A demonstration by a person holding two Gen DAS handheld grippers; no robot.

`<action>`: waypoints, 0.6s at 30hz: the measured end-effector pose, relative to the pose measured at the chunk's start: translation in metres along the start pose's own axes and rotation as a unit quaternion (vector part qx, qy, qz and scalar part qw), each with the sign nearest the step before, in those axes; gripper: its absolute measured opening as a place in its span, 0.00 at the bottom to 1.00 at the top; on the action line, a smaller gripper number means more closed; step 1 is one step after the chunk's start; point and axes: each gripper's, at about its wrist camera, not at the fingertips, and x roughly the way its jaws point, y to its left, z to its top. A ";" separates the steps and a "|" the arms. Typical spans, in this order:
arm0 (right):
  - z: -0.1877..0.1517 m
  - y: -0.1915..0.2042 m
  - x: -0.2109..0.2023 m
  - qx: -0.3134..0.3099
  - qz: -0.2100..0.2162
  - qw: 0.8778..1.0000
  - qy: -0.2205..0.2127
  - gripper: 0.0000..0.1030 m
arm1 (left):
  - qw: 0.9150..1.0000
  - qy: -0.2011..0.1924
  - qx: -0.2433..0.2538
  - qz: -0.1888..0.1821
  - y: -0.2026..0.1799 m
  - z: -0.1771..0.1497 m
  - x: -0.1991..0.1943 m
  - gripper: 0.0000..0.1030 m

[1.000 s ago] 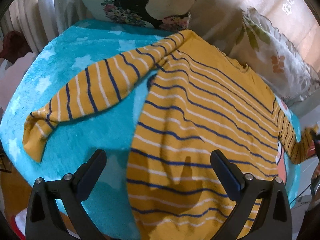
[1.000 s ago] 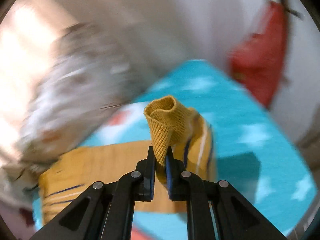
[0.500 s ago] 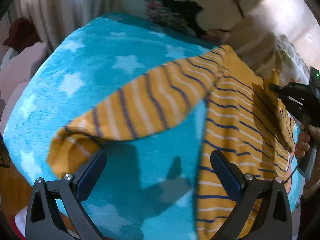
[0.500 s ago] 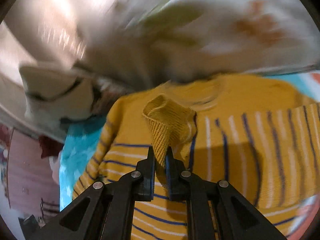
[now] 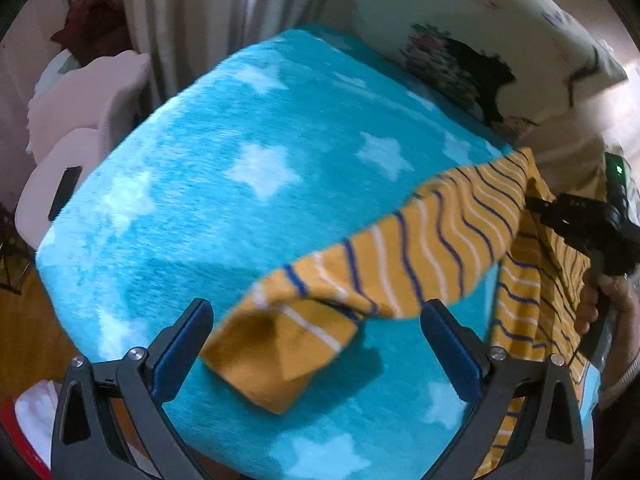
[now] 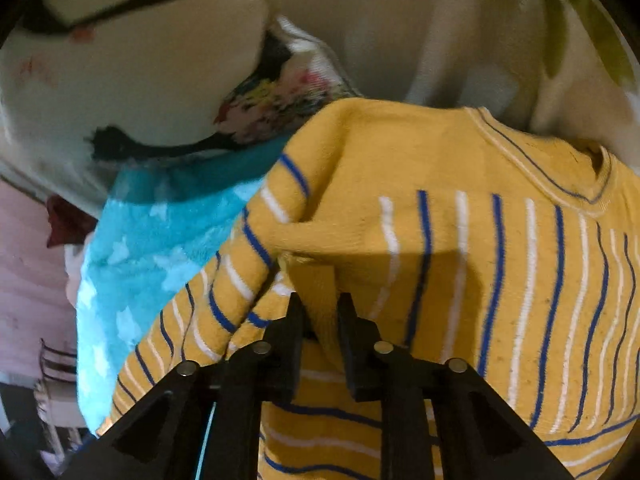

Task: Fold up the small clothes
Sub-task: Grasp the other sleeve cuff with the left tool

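A small yellow sweater (image 6: 440, 240) with blue and white stripes lies on a turquoise star blanket (image 5: 240, 160). Its one sleeve (image 5: 440, 232) stretches out to the left, and the folded-over cuff (image 5: 272, 360) lies below my left gripper (image 5: 312, 320), which stands wide open above it with nothing gripped. My right gripper (image 6: 322, 312) hovers low over the sweater's chest near the collar. Its jaws are opening, and the other sleeve's cuff (image 6: 316, 280) still sits loosely between them. In the left wrist view that right gripper (image 5: 532, 204) shows at the right edge, held by a hand (image 5: 608, 292).
A white pillow with a black print (image 5: 460, 40) leans at the blanket's far edge, and a floral pillow (image 6: 480, 40) is beside it. A pale pink chair (image 5: 80, 120) and grey curtains stand to the left. Wooden floor shows beyond the blanket's near left edge.
My left gripper slid left from the sweater's body to the outstretched sleeve's cuff. The right gripper swung the other cuff over onto the sweater's chest, and its jaws have parted.
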 end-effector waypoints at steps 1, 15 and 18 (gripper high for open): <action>0.002 0.003 -0.002 -0.007 0.004 1.000 -0.001 0.29 | 1.000 -0.002 -0.006 0.003 0.006 0.002 0.000 1.00; -0.052 0.077 -0.034 -0.096 0.064 0.993 0.002 0.53 | 1.000 -0.013 -0.003 0.012 0.053 0.006 0.004 1.00; -0.063 0.079 -0.041 -0.097 0.065 0.993 0.000 0.54 | 0.999 -0.011 0.039 -0.027 0.046 -0.002 0.005 1.00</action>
